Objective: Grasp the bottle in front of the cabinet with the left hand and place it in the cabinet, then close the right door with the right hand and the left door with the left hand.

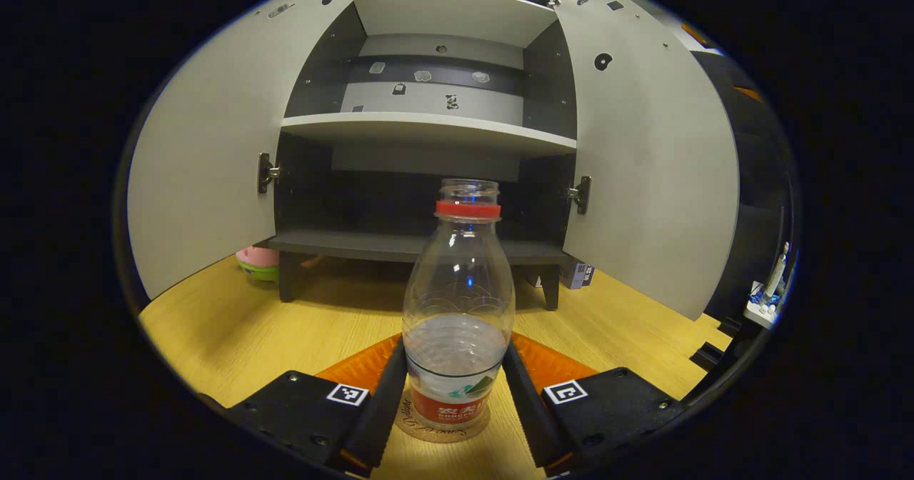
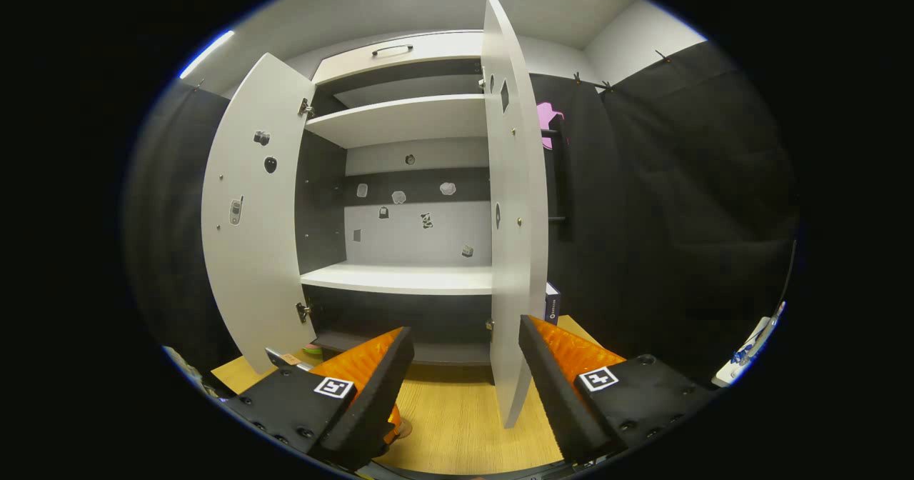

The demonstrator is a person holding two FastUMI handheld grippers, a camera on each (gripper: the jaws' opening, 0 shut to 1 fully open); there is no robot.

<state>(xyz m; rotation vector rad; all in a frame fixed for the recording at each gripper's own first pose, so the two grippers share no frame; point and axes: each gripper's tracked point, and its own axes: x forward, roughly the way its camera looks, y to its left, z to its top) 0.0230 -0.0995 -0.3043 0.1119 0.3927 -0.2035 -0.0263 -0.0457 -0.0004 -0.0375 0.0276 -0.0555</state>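
A clear plastic bottle with a red neck ring and no cap stands upright on a round cork coaster on the wooden table, in front of the cabinet. My left gripper is shut on the bottle's lower part, one finger against each side. Both cabinet doors stand wide open: the left door and the right door. In the right gripper view, my right gripper is open and empty, and the right door is seen edge-on just beyond its fingers.
The cabinet's low bottom shelf and the white middle shelf are bare. A pink and green bowl sits under the left door. A small box lies by the cabinet's right leg. White items are at the far right.
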